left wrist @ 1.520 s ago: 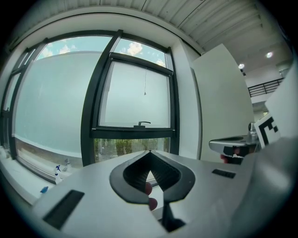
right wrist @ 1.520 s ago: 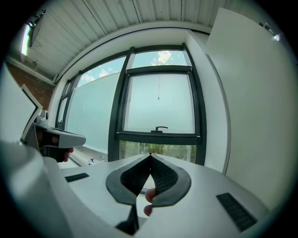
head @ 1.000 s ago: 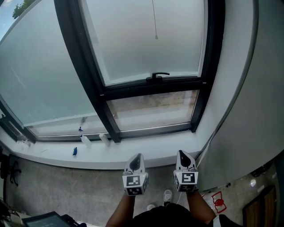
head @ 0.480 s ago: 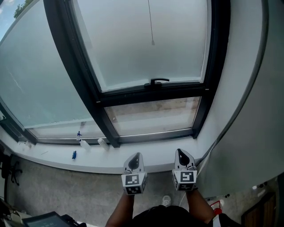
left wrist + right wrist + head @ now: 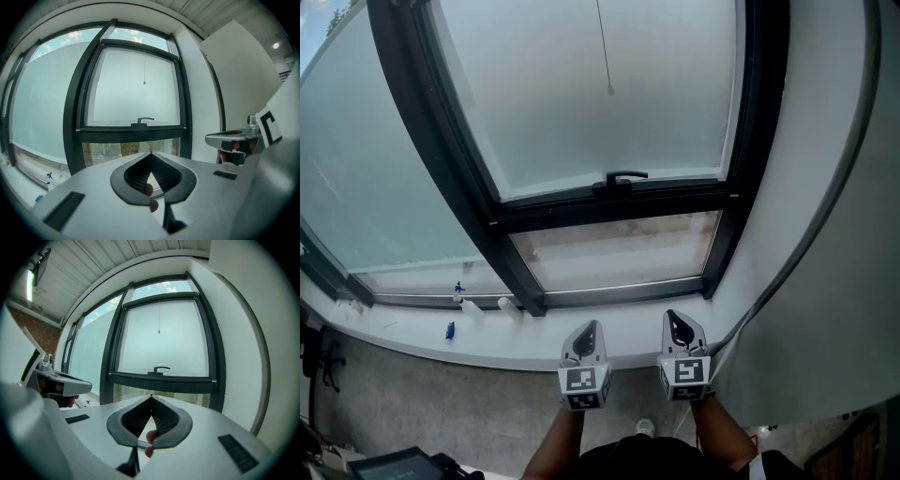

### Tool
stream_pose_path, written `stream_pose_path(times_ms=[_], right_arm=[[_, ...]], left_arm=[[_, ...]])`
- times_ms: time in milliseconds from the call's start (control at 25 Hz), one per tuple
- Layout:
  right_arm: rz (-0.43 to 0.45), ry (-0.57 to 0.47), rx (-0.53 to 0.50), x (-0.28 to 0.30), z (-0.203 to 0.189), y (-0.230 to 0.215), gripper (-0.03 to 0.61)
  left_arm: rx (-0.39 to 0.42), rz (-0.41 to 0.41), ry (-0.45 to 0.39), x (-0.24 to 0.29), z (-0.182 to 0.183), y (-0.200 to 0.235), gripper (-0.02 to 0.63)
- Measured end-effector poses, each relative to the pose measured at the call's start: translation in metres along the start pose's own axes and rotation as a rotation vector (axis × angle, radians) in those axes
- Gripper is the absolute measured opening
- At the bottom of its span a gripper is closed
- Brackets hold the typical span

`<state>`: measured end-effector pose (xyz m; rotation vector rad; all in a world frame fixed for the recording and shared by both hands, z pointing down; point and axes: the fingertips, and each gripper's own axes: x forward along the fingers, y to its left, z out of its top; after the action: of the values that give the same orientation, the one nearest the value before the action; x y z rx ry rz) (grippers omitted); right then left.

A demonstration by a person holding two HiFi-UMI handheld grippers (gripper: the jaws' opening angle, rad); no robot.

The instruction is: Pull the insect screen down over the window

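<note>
The window has a dark frame [image 5: 609, 204] around a frosted upper pane [image 5: 581, 94] and a clear lower strip. A black handle [image 5: 619, 177] sits on the crossbar; it shows again as the handle [image 5: 144, 120] and the handle [image 5: 161, 369] in the gripper views. A thin pull cord ending in a small bead [image 5: 610, 91] hangs in front of the upper pane. I cannot make out the screen itself. My left gripper [image 5: 590, 326] and right gripper [image 5: 672, 317] are side by side below the sill, pointing at the window. Both are shut and empty, as the left gripper [image 5: 150, 153] and right gripper [image 5: 151, 396] show.
A white sill [image 5: 534, 336] runs under the window, with two small white bottles [image 5: 506, 307] and a blue item [image 5: 449, 330] at its left. A white wall [image 5: 825, 234] closes in on the right. Grey floor [image 5: 441, 403] lies below, with the person's shoe [image 5: 644, 427] on it.
The head view has shifted, so the window sits slightly lower and further left in frame. Both grippers stayed shut and edged closer to the sill, the right one drifting a little left.
</note>
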<state>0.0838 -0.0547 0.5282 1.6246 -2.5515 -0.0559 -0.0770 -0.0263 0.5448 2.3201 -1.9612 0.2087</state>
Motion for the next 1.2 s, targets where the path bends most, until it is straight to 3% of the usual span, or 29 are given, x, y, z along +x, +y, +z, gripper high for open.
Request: stream_pose_path(times_ms=[440,760,1200], right_arm=[[0.064,-0.022,0.000,0.024,0.015,-0.007,0.003],[0.073,-0.018,-0.020,0.043,0.016,-0.008,0.003],[0.050,-0.023,-0.018,0.114,0.020,-0.007,0.003]], left_arm=[[0.002,0.064,0.019,0.014,0.009,0.003,0.003],[0.023,0.061,0.018,0.034,0.013,0.011,0.003],[0.031,0.013,-0.002,0.099,0.027,0.049,0.003]])
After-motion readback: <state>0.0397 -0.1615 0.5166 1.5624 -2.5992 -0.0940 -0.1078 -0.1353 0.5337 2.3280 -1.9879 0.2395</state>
